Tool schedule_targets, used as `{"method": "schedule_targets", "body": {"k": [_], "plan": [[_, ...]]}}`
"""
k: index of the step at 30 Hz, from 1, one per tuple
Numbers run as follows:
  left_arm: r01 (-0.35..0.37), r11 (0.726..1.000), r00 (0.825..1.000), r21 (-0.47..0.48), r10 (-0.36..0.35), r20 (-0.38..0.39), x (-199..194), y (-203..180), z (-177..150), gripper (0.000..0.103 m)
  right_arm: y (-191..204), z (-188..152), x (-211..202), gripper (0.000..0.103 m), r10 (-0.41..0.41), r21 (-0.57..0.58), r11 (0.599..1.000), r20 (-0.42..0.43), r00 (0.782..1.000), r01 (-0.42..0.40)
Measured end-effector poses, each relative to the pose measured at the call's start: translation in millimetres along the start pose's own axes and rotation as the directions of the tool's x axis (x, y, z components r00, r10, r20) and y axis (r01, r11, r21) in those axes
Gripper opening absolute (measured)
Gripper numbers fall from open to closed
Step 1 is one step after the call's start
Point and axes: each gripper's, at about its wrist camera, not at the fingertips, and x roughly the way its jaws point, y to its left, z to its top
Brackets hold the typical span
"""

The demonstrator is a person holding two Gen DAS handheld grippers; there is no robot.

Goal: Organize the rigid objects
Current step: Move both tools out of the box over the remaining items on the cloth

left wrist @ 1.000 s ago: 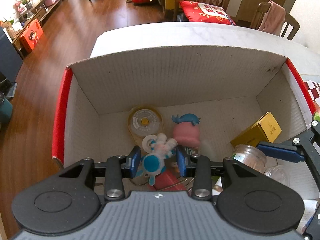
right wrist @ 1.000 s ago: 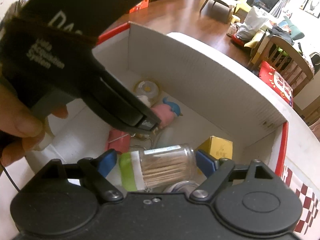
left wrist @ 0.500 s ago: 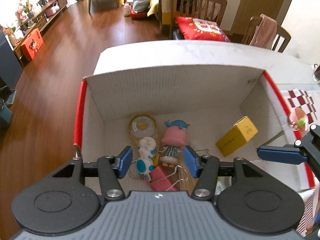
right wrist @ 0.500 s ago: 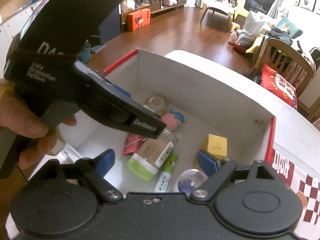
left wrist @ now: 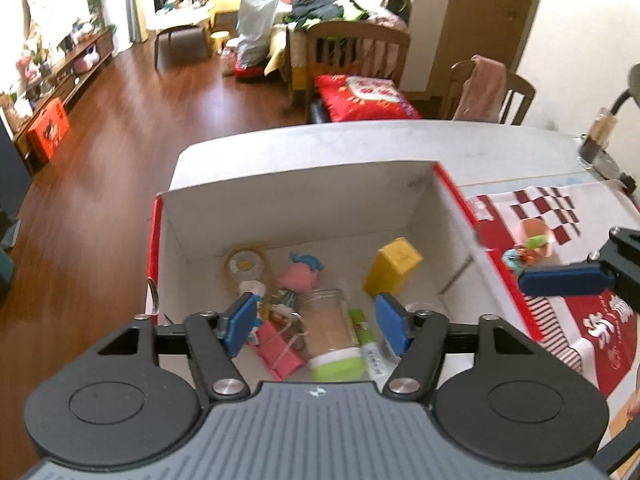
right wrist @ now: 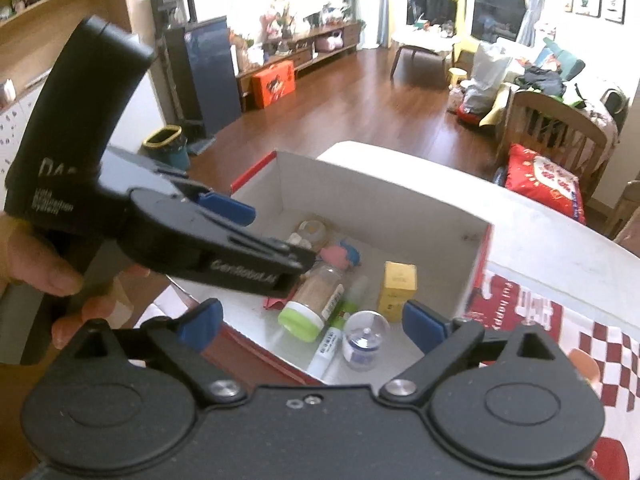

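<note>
Right wrist view, toothpick jar [right wrist: 316, 300] in box [right wrist: 380, 204], below empty gripper [right wrist: 312, 322]

toothpick jar [right wrist: 311, 303] released into box [right wrist: 384, 200], both claws now open, raised above

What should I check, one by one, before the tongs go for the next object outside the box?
1. Left tongs open and holding nothing: ok.
2. Right tongs open and holding nothing: ok.
3. Toothpick jar lies inside the cardboard box, on its side, green cap toward the near wall: ok.
4. Yellow carton and pink figurine inside the box: ok.
5. Objects left outside: a pink cup and a small colourful toy sit on the red checkered cloth, so sorting is unfinished: not ok.
6. Whether the cup stands stably for a grasp: cannot tell, blurred.
</note>
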Motion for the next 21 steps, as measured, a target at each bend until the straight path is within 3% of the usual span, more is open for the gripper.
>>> {"method": "schedule_targets", "body": {"k": [10, 13, 21], "plan": [[0.042, 0.999, 0.997, 0.011, -0.043, 0.065, -40, -34, -18, 0.067, -25, -29, -60, 0.103, -0.008, 0.051, 0.999, 0.081, 0.997, 0.004], [0.044, 0.999, 0.995, 0.004, -0.044, 0.09, -47, -45, -23, 0.077, -39, -41, -73, 0.103, -0.016, 0.063, 0.998, 0.101, 0.995, 0.009], [0.035, 0.999, 0.987, 0.019, -0.037, 0.159, -58, -89, -34, 0.08, -87, -78, -102, 0.103, -0.048, 0.108, 0.994, 0.117, 0.992, 0.035]]}}
